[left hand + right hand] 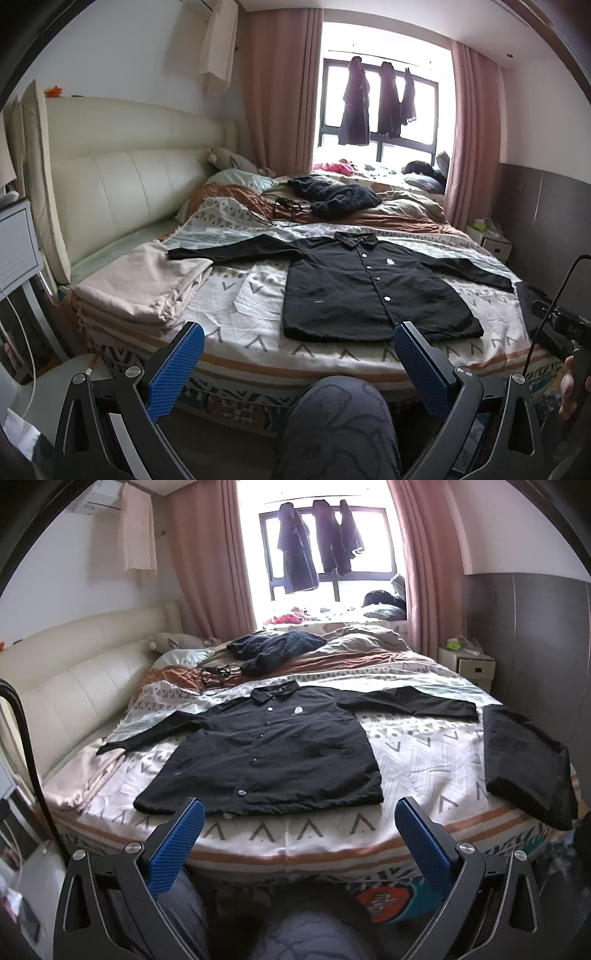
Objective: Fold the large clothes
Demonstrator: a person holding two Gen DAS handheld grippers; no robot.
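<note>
A black shirt (369, 291) is spread flat, buttoned, front up, sleeves outstretched, at frame centre on the patterned bedspread (258, 295). The left gripper (299, 365) and right gripper (299, 842) are held at lower frame, short of the hem, jaws wide apart and empty. Folded beige cloth (147, 288) lies at left; a folded black garment (524, 768) is seen at right.
</note>
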